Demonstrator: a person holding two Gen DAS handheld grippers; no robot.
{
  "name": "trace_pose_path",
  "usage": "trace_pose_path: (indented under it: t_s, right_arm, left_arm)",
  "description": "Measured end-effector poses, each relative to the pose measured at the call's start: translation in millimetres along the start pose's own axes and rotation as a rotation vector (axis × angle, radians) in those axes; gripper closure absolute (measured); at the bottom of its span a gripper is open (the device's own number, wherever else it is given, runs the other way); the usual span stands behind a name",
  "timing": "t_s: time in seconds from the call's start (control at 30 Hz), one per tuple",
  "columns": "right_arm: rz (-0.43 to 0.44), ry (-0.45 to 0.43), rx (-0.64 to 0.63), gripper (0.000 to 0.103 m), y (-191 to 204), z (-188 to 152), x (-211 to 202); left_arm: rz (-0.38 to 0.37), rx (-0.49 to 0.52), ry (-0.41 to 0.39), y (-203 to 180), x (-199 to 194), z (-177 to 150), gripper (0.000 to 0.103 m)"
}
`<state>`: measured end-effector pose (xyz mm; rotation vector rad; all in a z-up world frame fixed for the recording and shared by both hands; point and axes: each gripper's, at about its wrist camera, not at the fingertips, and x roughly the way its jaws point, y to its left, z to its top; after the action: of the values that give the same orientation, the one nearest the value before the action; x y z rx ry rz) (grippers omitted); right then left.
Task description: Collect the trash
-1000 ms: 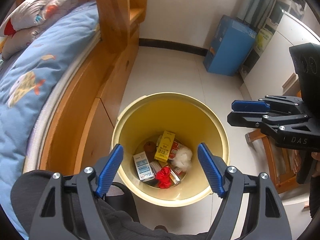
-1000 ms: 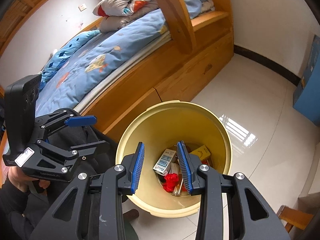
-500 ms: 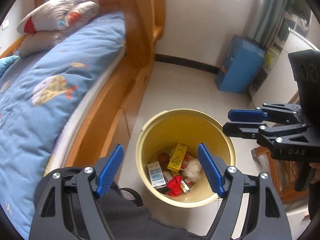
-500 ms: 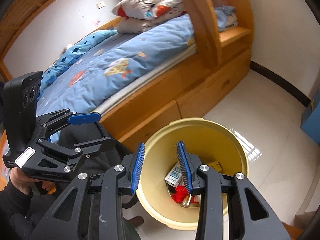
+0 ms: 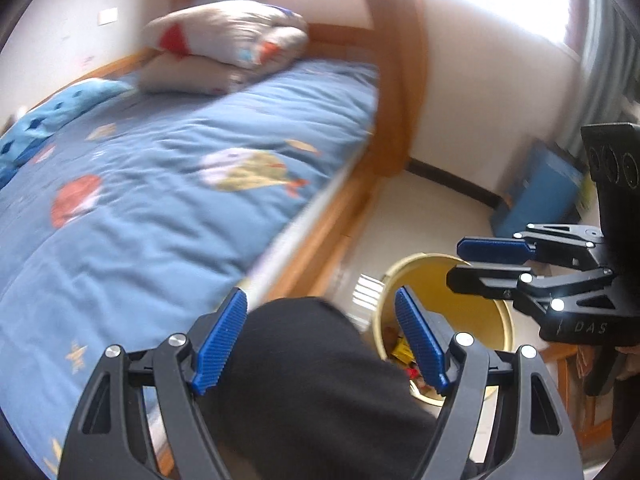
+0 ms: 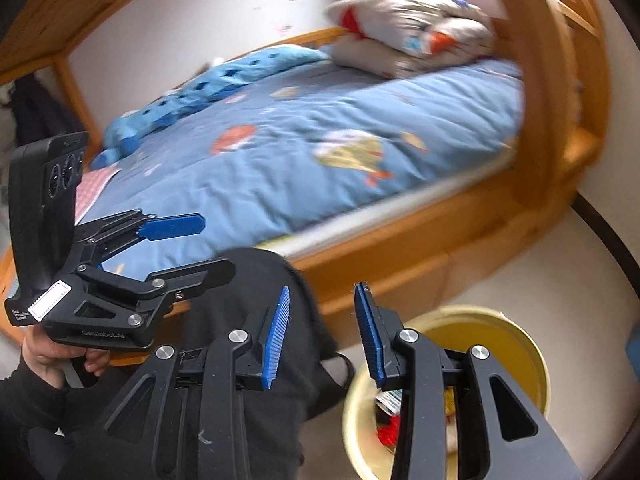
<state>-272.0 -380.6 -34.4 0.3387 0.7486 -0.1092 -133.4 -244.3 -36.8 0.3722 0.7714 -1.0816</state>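
While both views share the bed (image 5: pixel 168 184) with its blue quilt, only the right wrist view shows the upper bunk's wooden frame (image 6: pixel 60 12) and a pink checked cloth (image 6: pixel 92 192); only the left shows a blue box (image 5: pixel 536 188) by the wall. On the floor beside the bed stands the yellow trash bin (image 5: pixel 502 316), with blurred litter (image 6: pixel 390 430) inside. Both are empty: the left gripper (image 5: pixel 320 340) is spread wide, the right gripper (image 6: pixel 322 332) gapes moderately.
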Motion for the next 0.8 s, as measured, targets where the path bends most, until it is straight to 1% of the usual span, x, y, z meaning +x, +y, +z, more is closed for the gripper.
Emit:
trace_pose_path:
  t_s: [0.1,0.23,0.4,0.47,0.67,0.8]
  right_arm:
    - [0.062,0.001,-0.056,0.068,27,18,16]
    - [0.124,0.006,-0.156,0.068,71,42,41]
    - [0.217,0.002,-0.263,0.068,125,64,64]
    - [0.269,0.003,-0.305,0.068,150,72,74]
    - [0.398,0.006,-0.397,0.068,211,88,92]
    - [0.460,-0.012,-0.441,0.068,251,96,100]
  left_arm:
    - [0.057,-0.046,-0.027,25,-17,-6,0.027]
    - [0.129,-0.143,-0.060,64,-41,-17,0.027]
    - [0.252,-0.254,-0.102,112,-78,-35,0.027]
    - [0.310,-0.295,-0.130,130,-97,-43,0.027]
    - [0.458,-0.395,-0.185,170,-150,-69,0.027]
    - [0.529,-0.443,-0.211,185,-177,-82,0.027]
